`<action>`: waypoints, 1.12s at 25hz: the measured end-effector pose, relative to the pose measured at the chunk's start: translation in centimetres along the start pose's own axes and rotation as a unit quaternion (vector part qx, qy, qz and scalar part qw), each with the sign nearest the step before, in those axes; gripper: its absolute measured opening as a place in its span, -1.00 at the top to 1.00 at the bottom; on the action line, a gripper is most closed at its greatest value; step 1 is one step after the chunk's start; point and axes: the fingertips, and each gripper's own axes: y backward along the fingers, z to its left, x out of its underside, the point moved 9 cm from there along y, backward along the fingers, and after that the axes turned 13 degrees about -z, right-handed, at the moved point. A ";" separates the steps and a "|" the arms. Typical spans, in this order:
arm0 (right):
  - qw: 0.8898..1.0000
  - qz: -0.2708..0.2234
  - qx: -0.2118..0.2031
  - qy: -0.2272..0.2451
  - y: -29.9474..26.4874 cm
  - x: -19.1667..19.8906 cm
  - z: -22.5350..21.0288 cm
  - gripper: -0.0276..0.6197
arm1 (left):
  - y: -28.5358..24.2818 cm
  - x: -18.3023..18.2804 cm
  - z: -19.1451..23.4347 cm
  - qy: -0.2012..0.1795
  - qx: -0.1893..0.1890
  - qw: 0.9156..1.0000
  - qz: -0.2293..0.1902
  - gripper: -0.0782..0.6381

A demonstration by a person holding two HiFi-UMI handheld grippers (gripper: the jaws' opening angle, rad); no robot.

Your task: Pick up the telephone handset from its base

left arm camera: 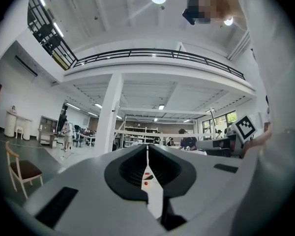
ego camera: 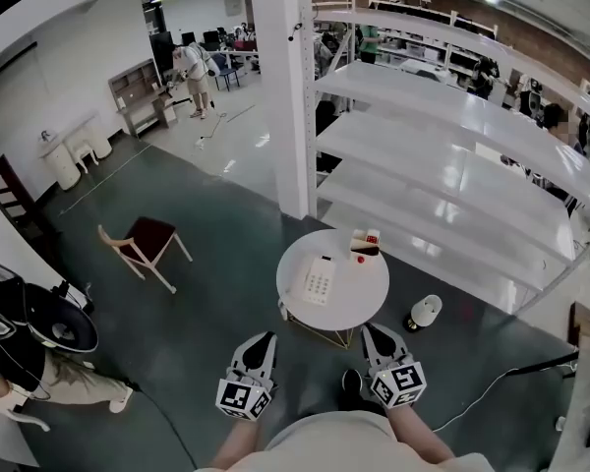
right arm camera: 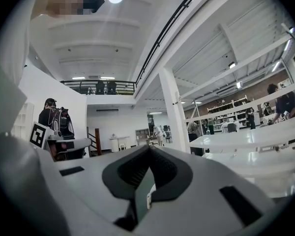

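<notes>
Holding both tongs in front of me, short of the table and pointing level. Left tongs (ego camera: 265,339) have their jaws together with nothing between them, as their own view (left arm camera: 147,147) shows. Right tongs (ego camera: 375,330) are the same, pads meeting and empty (right arm camera: 148,149).

The telephone (ego camera: 318,282) sits on the round table (ego camera: 369,293), ahead of and between the two tongs. It's on the table's left half, so nearer my left side. The handset (ego camera: 301,286) is on its base (ego camera: 322,285), apparently along the base's left edge. Its long axis seems to run away from me with a slight tilt, but it's too small here to be sure.

My call is that the left tongs have the shorter, straighter line. They'd need to open, then close across the handset's narrow width.

Other stuff:
- A small box (ego camera: 365,242) and a red item (ego camera: 360,259) sit at the table's far right, apart from the phone and off the left-side approach.
- A white lamp-like thing (ego camera: 425,312) is on the floor right of the table.
- A chair (ego camera: 147,243) is well off to the left.
- Shelving (ego camera: 452,180) stands behind the table.

Nothing blocks the near edge.
</notes>
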 end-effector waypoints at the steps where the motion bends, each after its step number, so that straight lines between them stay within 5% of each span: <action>1: 1.000 0.000 0.001 0.000 -0.2 0.0 -0.2 0.89 | -0.2 0.1 0.1 0.000 -0.001 1.000 0.001 0.71; 13: 1.000 0.005 -0.002 -0.019 -5.7 2.0 -5.5 0.89 | -5.8 3.0 2.5 -0.009 -0.023 0.999 0.022 0.71; 28: 0.998 0.011 -0.048 -0.032 -15.9 1.2 -17.5 0.89 | -19.9 6.1 3.8 -0.007 -0.082 0.997 0.009 0.71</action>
